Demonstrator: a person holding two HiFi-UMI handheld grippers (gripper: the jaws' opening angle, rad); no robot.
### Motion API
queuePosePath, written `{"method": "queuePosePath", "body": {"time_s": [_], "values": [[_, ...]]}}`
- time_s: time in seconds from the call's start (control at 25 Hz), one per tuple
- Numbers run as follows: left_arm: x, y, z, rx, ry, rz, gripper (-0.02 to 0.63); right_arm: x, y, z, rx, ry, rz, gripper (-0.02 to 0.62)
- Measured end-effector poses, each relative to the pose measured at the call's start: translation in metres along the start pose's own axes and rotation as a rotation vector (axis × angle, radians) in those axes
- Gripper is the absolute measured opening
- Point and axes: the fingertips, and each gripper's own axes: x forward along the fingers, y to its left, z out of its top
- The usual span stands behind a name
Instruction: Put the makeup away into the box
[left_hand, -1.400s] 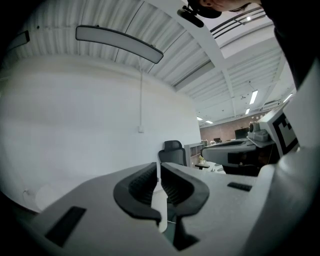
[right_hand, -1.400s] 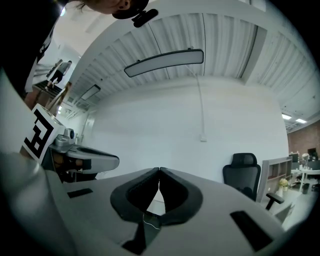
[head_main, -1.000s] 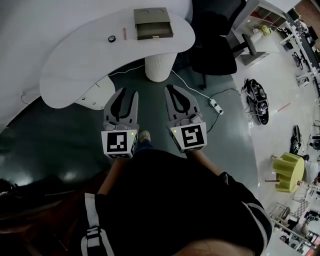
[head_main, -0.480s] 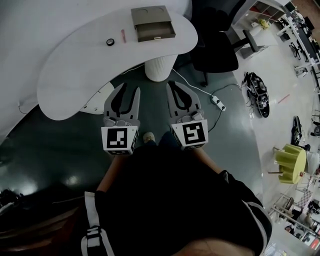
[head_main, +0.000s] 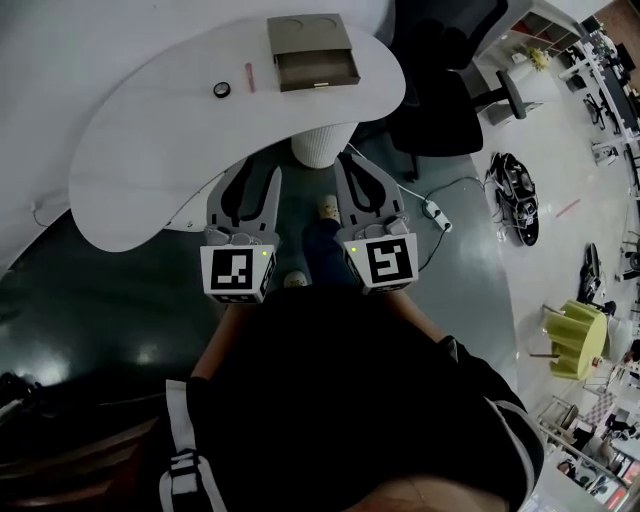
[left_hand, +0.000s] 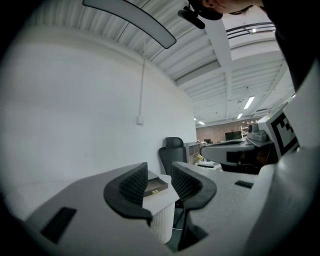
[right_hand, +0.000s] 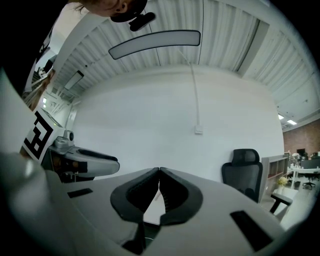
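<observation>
A grey-brown box (head_main: 312, 52) with its drawer pulled out stands at the far side of the white curved table (head_main: 150, 140). A small round black compact (head_main: 221, 90) and a thin pink stick (head_main: 250, 77) lie to its left. My left gripper (head_main: 258, 176) hangs at the table's near edge, open and empty; its jaws have just been opening. In the left gripper view (left_hand: 159, 182) the box (left_hand: 156, 186) shows between the jaws, far off. My right gripper (head_main: 352, 168) is shut with nothing in it, its tips touching in the right gripper view (right_hand: 159, 172).
The table stands on a white ribbed pedestal (head_main: 320, 150). A black office chair (head_main: 430, 90) is just right of the table. A power strip with cable (head_main: 432, 210) lies on the dark floor, and a yellow stool (head_main: 575, 340) stands far right. The person's shoe (head_main: 327, 207) is between the grippers.
Both grippers have moved forward to the table's near edge as the person stepped closer. The left jaws stand a little wider apart.
</observation>
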Motion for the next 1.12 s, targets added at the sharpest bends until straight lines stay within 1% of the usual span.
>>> {"method": "queuePosePath", "body": {"time_s": [0.16, 0.28, 0.4, 0.6, 0.88, 1.0, 1.12], "values": [[0.039, 0.015, -0.005, -0.009, 0.009, 0.021, 0.15, 0.039, -0.023, -0.006, -0.007, 0.008, 0.025, 0.023], [0.07, 0.033, 0.003, -0.005, 0.008, 0.046, 0.152, 0.075, -0.042, -0.003, -0.013, 0.007, 0.046, 0.023], [0.099, 0.047, 0.009, -0.006, 0.007, 0.083, 0.152, 0.108, -0.063, -0.002, -0.041, -0.004, 0.077, 0.023], [0.142, 0.064, 0.012, -0.021, 0.023, 0.141, 0.152, 0.154, -0.093, -0.007, -0.016, 0.022, 0.128, 0.021], [0.197, 0.08, 0.012, -0.041, 0.031, 0.218, 0.152, 0.207, -0.13, -0.015, -0.028, 0.03, 0.219, 0.023], [0.213, 0.085, 0.007, -0.046, 0.038, 0.256, 0.152, 0.224, -0.137, -0.022, -0.029, 0.032, 0.266, 0.023], [0.226, 0.092, 0.001, -0.057, 0.058, 0.278, 0.152, 0.238, -0.143, -0.03, -0.025, 0.045, 0.293, 0.023]]}}
